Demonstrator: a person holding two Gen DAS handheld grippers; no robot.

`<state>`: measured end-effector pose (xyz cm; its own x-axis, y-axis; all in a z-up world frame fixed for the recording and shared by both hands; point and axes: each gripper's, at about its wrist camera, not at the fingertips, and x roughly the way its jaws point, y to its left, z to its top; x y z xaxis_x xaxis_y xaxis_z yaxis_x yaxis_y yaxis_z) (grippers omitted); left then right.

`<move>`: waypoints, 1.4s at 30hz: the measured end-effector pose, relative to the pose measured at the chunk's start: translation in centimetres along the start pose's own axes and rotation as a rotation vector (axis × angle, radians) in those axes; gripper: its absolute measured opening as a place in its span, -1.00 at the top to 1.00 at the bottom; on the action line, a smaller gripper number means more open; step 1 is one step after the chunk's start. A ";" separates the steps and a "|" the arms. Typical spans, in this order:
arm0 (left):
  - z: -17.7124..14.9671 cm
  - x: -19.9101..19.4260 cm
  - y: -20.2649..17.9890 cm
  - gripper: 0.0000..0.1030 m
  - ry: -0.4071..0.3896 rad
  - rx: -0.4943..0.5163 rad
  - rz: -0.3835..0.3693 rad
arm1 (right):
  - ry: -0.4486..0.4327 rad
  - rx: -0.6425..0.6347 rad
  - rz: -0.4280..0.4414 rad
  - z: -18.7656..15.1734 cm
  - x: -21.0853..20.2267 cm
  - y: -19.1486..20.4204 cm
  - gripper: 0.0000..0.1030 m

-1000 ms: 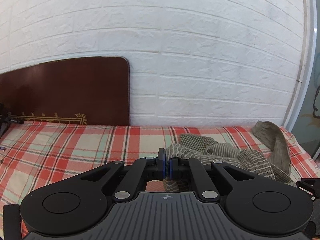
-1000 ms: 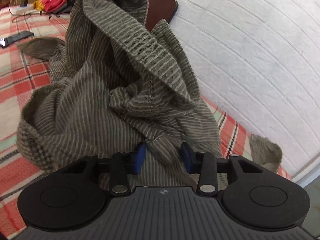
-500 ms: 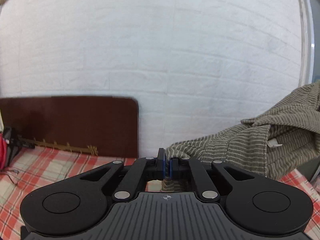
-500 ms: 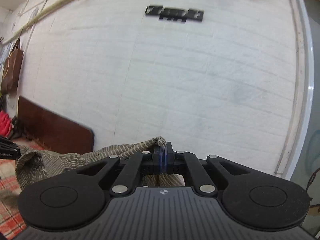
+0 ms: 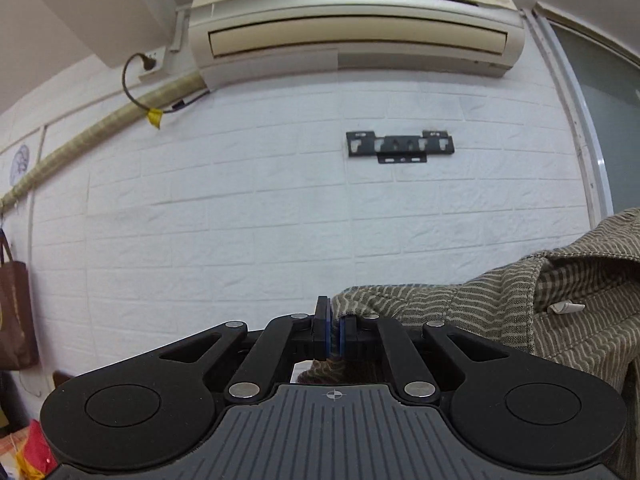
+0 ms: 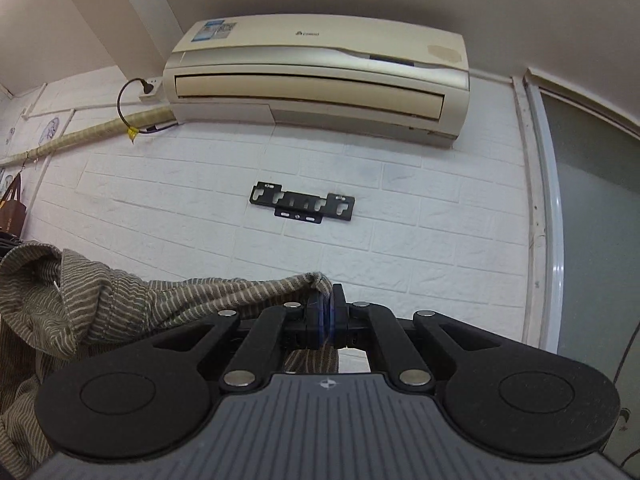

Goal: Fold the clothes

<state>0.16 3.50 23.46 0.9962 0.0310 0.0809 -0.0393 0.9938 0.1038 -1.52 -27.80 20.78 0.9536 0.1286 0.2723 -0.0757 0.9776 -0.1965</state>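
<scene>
An olive striped shirt (image 5: 500, 292) hangs in the air between both grippers. My left gripper (image 5: 333, 334) is shut on one edge of it, and the cloth stretches off to the right, with its collar and a white label showing. My right gripper (image 6: 326, 320) is shut on another edge of the shirt (image 6: 120, 300), which stretches off to the left. Both grippers point up at the white brick wall. The lower part of the shirt and the bed are hidden below the views.
An air conditioner (image 5: 352, 20) is mounted high on the wall, with a black bracket (image 5: 400, 147) below it. A brown bag (image 5: 14, 316) hangs at far left. A glass door (image 6: 592, 220) is at the right.
Both grippers have lifted high and tilted up, from the plaid bed to the wall and air conditioner. The right gripper closed on the shirt edge. The shirt has risen with them.
</scene>
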 end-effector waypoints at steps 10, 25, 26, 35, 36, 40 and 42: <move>-6.6 6.1 -1.6 0.99 0.220 0.028 -0.069 | 0.180 -0.007 0.029 -6.7 4.4 0.8 0.94; -33.4 33.9 -4.6 0.00 0.880 0.136 0.031 | 0.886 0.042 -0.084 -37.6 27.4 2.8 -0.11; -33.5 33.0 -3.9 -0.03 0.879 0.130 0.017 | 0.910 0.029 -0.069 -38.3 27.0 3.0 -0.11; -35.0 19.6 1.7 -0.27 0.895 0.125 -0.082 | 0.990 0.270 0.160 -37.2 14.5 2.7 -0.37; -35.6 18.3 2.0 -0.27 0.911 0.129 -0.074 | 1.000 0.279 0.163 -37.3 13.4 2.7 -0.37; -37.5 15.6 3.1 -0.27 0.959 0.093 -0.079 | 1.040 0.312 0.173 -37.6 8.7 3.0 -0.37; -38.1 15.0 3.4 -0.28 0.975 0.065 -0.086 | 1.061 0.329 0.179 -37.8 6.3 3.1 -0.37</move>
<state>17.89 11.37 -12.75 0.6216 0.0624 -0.7809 0.0611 0.9899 0.1278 15.33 -30.26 -13.74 0.6754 0.2174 -0.7047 -0.1599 0.9760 0.1479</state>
